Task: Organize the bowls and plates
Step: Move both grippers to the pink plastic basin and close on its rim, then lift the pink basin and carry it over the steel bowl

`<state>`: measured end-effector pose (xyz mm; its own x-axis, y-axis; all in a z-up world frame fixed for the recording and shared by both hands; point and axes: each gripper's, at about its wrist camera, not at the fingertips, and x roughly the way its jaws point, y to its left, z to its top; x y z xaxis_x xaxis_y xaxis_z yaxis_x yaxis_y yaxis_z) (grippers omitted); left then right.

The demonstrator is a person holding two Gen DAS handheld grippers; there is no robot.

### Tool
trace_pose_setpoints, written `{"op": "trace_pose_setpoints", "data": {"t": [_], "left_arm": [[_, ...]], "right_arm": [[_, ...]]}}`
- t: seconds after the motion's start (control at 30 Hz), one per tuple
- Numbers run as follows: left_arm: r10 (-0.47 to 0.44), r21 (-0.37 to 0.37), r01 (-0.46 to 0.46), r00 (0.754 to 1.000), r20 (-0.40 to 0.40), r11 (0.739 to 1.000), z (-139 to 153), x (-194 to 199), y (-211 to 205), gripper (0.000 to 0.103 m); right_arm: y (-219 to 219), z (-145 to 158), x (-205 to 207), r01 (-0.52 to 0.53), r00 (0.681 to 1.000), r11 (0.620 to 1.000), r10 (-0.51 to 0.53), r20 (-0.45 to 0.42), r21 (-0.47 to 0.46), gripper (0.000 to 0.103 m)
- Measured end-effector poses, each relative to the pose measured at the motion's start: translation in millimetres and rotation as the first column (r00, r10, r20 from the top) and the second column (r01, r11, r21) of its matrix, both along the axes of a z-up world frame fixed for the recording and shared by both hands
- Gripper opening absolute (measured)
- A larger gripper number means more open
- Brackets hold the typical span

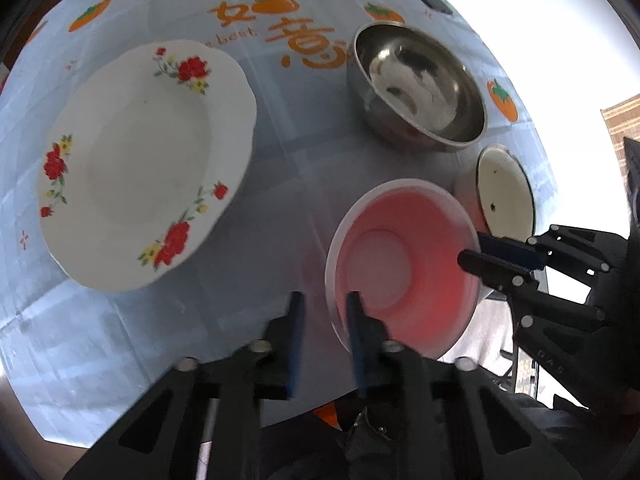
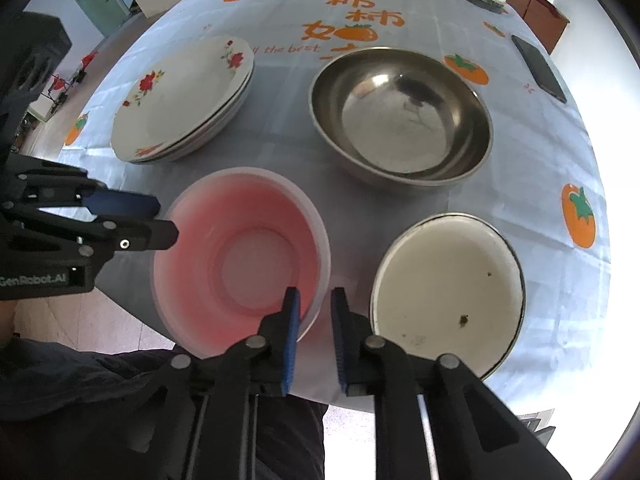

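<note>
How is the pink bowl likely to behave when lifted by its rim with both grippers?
The pink bowl looks like thin, translucent plastic, so it is probably light and may flex at the rim. With the left gripper and right gripper straddling opposite rim edges, it should lift level; its smooth, glossy wall could slip.

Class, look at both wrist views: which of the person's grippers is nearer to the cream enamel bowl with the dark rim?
Right. The right gripper grips the pink plastic bowl's rim on the side facing the cream enamel bowl; the left gripper grips the opposite rim, farther away.
</note>
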<state>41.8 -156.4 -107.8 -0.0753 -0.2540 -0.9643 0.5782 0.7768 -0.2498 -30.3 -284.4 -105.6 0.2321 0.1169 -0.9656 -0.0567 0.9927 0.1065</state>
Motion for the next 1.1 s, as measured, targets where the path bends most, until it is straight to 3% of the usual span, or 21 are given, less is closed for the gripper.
{"op": "trace_pose_setpoints", "data": {"t": [0.1, 1.1], "left_arm": [[-0.006, -0.002, 0.006, 1.000, -0.010, 1.000, -2, -1, -2, 0.010], [0.040, -0.030, -0.037, 0.994, 0.104, 0.999, 38, 7, 10, 0.008]], "right_arm": [[-1, 0, 0, 0.006, 1.000, 1.000, -0.006, 0.006, 0.009, 0.011], [0, 36, 1, -0.015, 0.996, 0.999, 0.011, 0.094, 0.047, 0.012]]}}
